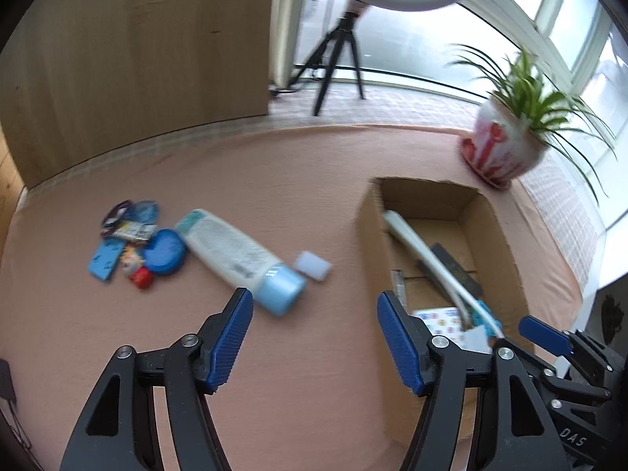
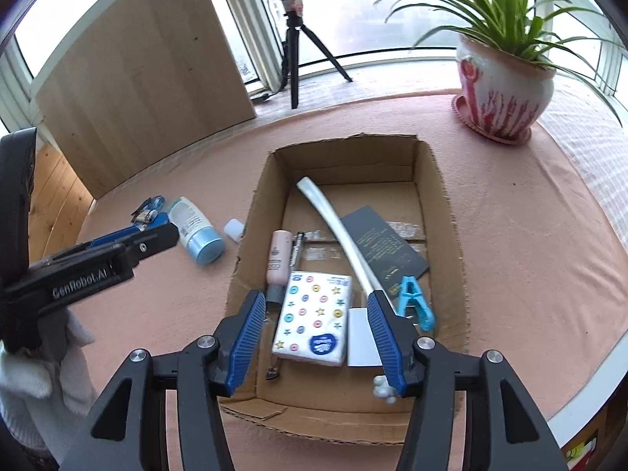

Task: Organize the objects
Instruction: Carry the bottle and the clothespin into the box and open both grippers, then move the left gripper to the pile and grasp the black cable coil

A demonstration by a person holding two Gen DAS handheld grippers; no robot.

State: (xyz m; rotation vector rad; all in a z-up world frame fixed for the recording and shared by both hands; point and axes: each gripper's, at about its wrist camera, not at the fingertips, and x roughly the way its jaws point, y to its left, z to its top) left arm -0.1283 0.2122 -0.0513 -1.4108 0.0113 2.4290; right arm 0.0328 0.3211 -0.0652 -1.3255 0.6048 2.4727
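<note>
Both grippers gaping wide, empty: left gripper [image 1: 312, 337] near bottle [image 1: 239, 259] left of box [image 2: 443, 212], right gripper [image 2: 316, 337] above box.

One cardboard box [image 2: 443, 212], one potted plant [image 2: 506, 90], two bottles [image 2: 196, 231] [image 2: 279, 259]

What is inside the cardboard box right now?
The open cardboard box holds a long white curved stick, dark booklet, pink tube, patterned tissue pack, blue clip and white card. Anything beneath the pack is covered.
</note>
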